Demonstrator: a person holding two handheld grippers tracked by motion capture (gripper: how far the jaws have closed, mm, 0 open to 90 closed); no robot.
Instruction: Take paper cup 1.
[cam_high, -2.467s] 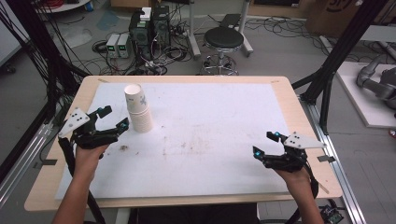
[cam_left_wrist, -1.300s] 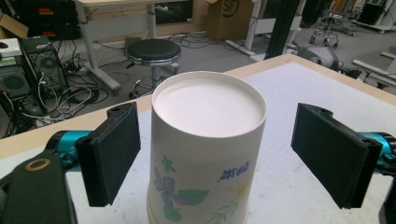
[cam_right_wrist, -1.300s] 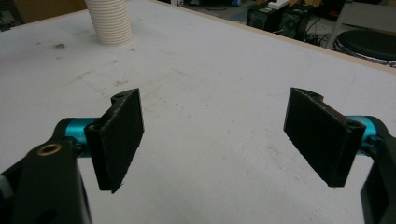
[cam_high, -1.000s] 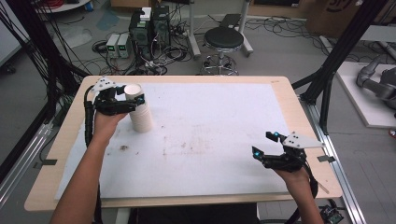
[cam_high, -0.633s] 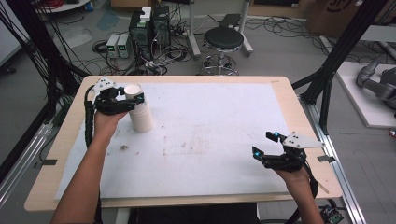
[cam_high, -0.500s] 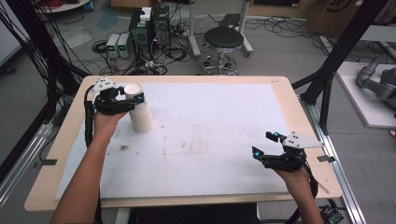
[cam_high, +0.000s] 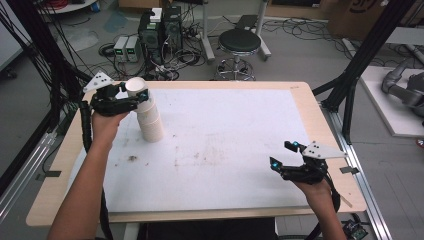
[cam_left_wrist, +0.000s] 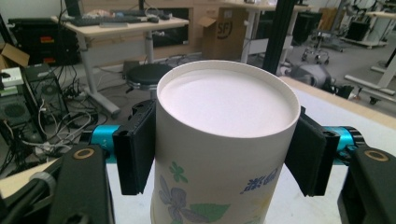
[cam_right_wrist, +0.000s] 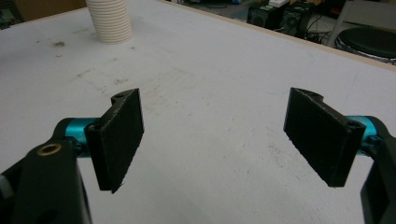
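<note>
A stack of white paper cups stands upside down at the far left of the table; it is also in the right gripper view, stack. My left gripper is shut on the topmost cup, raised partly off the stack. Its jaws have just been closing with that cup between them. In the left gripper view both pads press the sides of the flower-printed cup, base up. My right gripper hovers low at the near right, open, with nothing between its jaws.
A white sheet with dark smudges covers the wooden table. Beyond the far edge are a stool, computer cases and loose cables. Black frame posts rise at both sides.
The left gripper came from left of the stack to its top, closed on the top cup and has now risen with it. The right gripper has kept still.
</note>
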